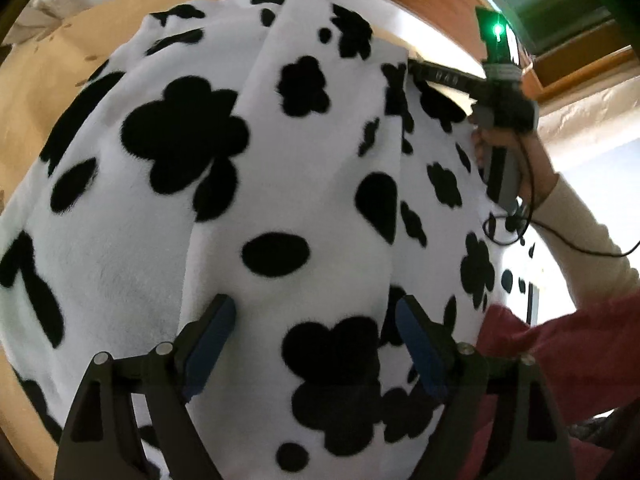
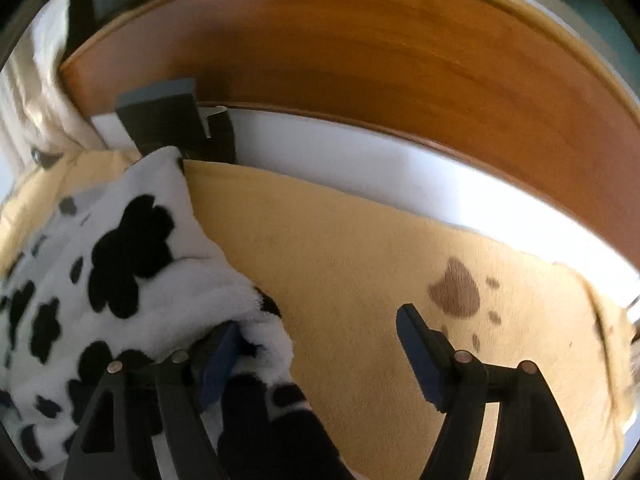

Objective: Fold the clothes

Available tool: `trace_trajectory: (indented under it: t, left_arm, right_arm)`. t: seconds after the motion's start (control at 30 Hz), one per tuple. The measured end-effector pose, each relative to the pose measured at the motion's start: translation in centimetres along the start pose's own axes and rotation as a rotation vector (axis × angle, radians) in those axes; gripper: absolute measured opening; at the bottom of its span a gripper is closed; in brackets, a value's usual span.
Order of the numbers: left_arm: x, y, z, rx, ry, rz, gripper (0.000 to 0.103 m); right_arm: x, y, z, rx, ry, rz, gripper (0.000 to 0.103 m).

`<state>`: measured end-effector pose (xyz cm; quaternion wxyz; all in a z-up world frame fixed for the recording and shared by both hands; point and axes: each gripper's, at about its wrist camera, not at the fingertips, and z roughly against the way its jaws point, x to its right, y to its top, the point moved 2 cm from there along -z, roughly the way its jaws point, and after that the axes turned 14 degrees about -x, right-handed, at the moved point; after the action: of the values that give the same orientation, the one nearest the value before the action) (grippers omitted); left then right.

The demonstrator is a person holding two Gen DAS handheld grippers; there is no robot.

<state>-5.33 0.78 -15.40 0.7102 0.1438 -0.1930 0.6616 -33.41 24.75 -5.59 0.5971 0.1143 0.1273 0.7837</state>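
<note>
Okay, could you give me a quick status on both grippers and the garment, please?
Left gripper open above cow-print fleece. Right gripper open, fleece edge draped on one finger. Nothing in the way on the yellow blanket.

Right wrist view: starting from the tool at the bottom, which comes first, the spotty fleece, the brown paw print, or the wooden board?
1. Spotty fleece, lower left, draped on one finger of the right tool.
2. Brown paw print on the yellow blanket, just beyond the other finger, right.
3. Wooden board, across the top, farthest.

The cow-print fleece garment [image 1: 304, 184] runs past the left wrist picture's lower and left edges, hiding most of the yellow blanket [image 1: 52, 76] beneath it. In the right wrist view, fleece covers the tip of the right gripper's [image 2: 320, 344] left finger [image 2: 222, 356], and the wooden headboard [image 2: 380, 64] behind the garment is motion-blurred.
</note>
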Motion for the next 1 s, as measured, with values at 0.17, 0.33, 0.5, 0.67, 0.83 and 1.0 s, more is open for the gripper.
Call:
trace_trajectory:
  t: [0.17,0.33,0.5,0.67,0.83,1.0]
  left_arm:
    - [0.7,-2.4,2.0,-0.052,-0.112,-0.052,0.086]
    - [1.3,-5.4,-0.1,-0.154,-0.052,-0.103,0.086]
    - [0.1,-5.9,-1.3,-0.126,-0.048,-0.080,0.086]
    - [0.4,-6.3,-1.3,-0.095,-0.036,-0.128,0.086]
    - [0.5,-5.9,-1.1,-0.108,-0.031,-0.137,0.086]
    - [0.3,-2.8,2.1,-0.075,-0.085,-0.074,0.086]
  right_arm:
    - [0.3,-0.5,3.6,0.036,-0.001,0.033,0.077]
    - [-0.7,-0.9,7.1,0.106,0.070,-0.012,0.078]
    - [-6.3,-1.8,7.4,0.084,0.306,0.099,0.078]
    - [-11.5,-4.9,2.6,-0.030,0.233,0.322,0.079]
    - [-11.8,-5.5,1.8,-0.028,0.185,0.384,0.081]
    - [-9.1,-5.5,5.5,-0.023,0.252,0.259,0.081]
